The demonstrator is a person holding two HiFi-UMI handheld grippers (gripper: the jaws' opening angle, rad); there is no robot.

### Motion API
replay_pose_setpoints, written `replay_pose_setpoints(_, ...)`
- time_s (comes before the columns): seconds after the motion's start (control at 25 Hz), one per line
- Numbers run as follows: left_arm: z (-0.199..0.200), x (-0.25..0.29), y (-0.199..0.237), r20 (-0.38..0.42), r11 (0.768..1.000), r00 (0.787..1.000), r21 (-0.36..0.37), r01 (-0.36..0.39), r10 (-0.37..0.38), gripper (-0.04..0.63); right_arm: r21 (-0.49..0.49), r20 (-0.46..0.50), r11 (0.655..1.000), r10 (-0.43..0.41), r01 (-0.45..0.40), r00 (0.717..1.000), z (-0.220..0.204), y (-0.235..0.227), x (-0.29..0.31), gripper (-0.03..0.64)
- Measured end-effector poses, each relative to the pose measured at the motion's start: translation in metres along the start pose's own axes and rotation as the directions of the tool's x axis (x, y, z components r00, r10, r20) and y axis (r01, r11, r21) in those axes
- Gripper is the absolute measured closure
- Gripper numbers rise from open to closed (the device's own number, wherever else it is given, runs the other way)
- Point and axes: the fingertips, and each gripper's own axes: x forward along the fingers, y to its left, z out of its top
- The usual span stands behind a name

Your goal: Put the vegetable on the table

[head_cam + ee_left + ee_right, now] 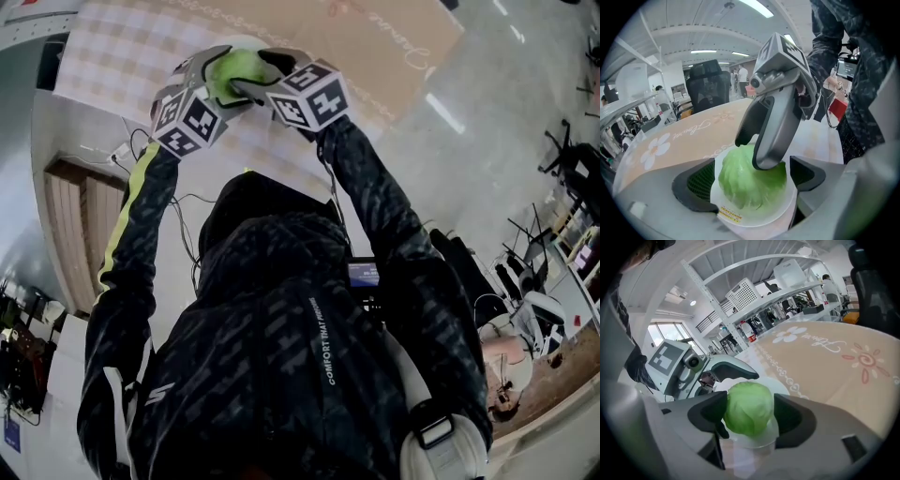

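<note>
A pale green cabbage (740, 183) sits in a white bowl (754, 218) held up over the table. My left gripper (750, 180) is shut on the bowl, one pad against each side of its rim. My right gripper (750, 416) comes in from the opposite side. It stands open, wide around the cabbage (747, 408), with its pads close beside it and the bowl (752, 444) beneath. One right finger (776, 131) lies over the cabbage's top. In the head view both grippers meet at the cabbage (234, 70).
Below lies a table with a beige flower-print cloth (834, 362) and a checkered cloth (112, 47). A wooden cabinet (75, 234) and cables stand at the left on the floor. Chairs, shelves and people are in the background.
</note>
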Motion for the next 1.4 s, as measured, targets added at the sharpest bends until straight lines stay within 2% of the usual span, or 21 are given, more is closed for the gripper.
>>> replay_pose_setpoints(0.08, 0.001, -0.007, 0.001, 0.012, 1.000, 1.000, -0.002, -0.020, 0.020, 0.113, -0.036, -0.009, 0.999, -0.011, 0.011, 1.000, 0.002, 0.002, 0.000, 0.316)
replay_pose_setpoints(0.32, -0.001, -0.031, 0.011, 0.045, 0.998, 0.997, -0.009, -0.068, 0.068, 0.115, -0.118, 0.001, 0.991, -0.061, 0.061, 0.998, 0.020, 0.007, -0.002, 0.419)
replay_pose_setpoints(0.4, 0.011, -0.036, 0.005, 0.098, 0.996, 0.992, -0.044, -0.076, 0.080, 0.123, -0.130, 0.008, 0.990, -0.062, 0.062, 0.998, 0.018, 0.008, -0.015, 0.430)
replay_pose_setpoints(0.48, 0.026, -0.045, 0.004, 0.165, 0.990, 0.981, -0.114, -0.087, 0.105, 0.123, -0.142, 0.011, 0.987, -0.069, 0.070, 0.998, 0.016, 0.009, -0.024, 0.497)
replay_pose_setpoints(0.56, 0.032, -0.054, 0.006, 0.204, 0.981, 0.971, -0.169, -0.091, 0.125, 0.124, -0.147, 0.014, 0.986, -0.080, 0.081, 0.997, 0.016, 0.011, -0.029, 0.508)
replay_pose_setpoints(0.6, 0.034, -0.058, 0.005, 0.215, 0.979, 0.968, -0.185, -0.091, 0.131, 0.124, -0.145, 0.016, 0.986, -0.083, 0.085, 0.996, 0.017, 0.012, -0.031, 0.557)
replay_pose_setpoints(0.68, 0.036, -0.064, 0.003, 0.229, 0.975, 0.964, -0.202, -0.092, 0.138, 0.126, -0.136, 0.020, 0.987, -0.085, 0.087, 0.996, 0.018, 0.017, -0.036, 0.576)
replay_pose_setpoints(0.72, 0.037, -0.067, 0.002, 0.232, 0.974, 0.962, -0.204, -0.095, 0.143, 0.126, -0.133, 0.024, 0.987, -0.086, 0.088, 0.996, 0.018, 0.020, -0.038, 0.621)
replay_pose_setpoints(0.76, 0.038, -0.069, 0.000, 0.233, 0.974, 0.961, -0.200, -0.102, 0.148, 0.131, -0.131, 0.026, 0.987, -0.087, 0.089, 0.996, 0.019, 0.022, -0.040, 0.621)
replay_pose_setpoints(0.84, 0.041, -0.075, -0.002, 0.235, 0.976, 0.958, -0.180, -0.125, 0.166, 0.186, -0.135, 0.025, 0.987, -0.088, 0.090, 0.996, 0.019, 0.027, -0.044, 0.621)
replay_pose_setpoints(0.92, 0.046, -0.083, -0.004, 0.256, 0.974, 0.947, -0.162, -0.157, 0.196, 0.327, -0.146, 0.032, 0.985, -0.089, 0.093, 0.996, 0.019, 0.034, -0.048, 0.623)
replay_pose_setpoints(1.0, 0.051, -0.092, -0.008, 0.287, 0.969, 0.933, -0.174, -0.174, 0.219, 0.377, -0.156, 0.044, 0.983, -0.089, 0.095, 0.995, 0.019, 0.041, -0.053, 0.623)
replay_pose_setpoints(1.08, 0.055, -0.101, -0.012, 0.310, 0.965, 0.921, -0.187, -0.183, 0.235, 0.475, -0.161, 0.049, 0.983, -0.084, 0.091, 0.995, 0.018, 0.050, -0.056, 0.623)
replay_pose_setpoints(1.2, 0.056, -0.114, -0.020, 0.330, 0.962, 0.910, -0.187, -0.198, 0.252, 0.575, -0.174, 0.044, 0.981, -0.074, 0.080, 0.996, 0.015, 0.064, -0.059, 0.623)
replay_pose_setpoints(1.24, 0.056, -0.117, -0.023, 0.334, 0.961, 0.908, -0.192, -0.199, 0.255, 0.595, -0.182, 0.041, 0.980, -0.069, 0.076, 0.997, 0.013, 0.069, -0.060, 0.623)
replay_pose_setpoints(1.4, 0.057, -0.129, -0.041, 0.341, 0.958, 0.905, -0.214, -0.191, 0.256, 0.597, -0.198, 0.044, 0.978, -0.058, 0.066, 0.997, 0.006, 0.094, -0.065, 0.623)
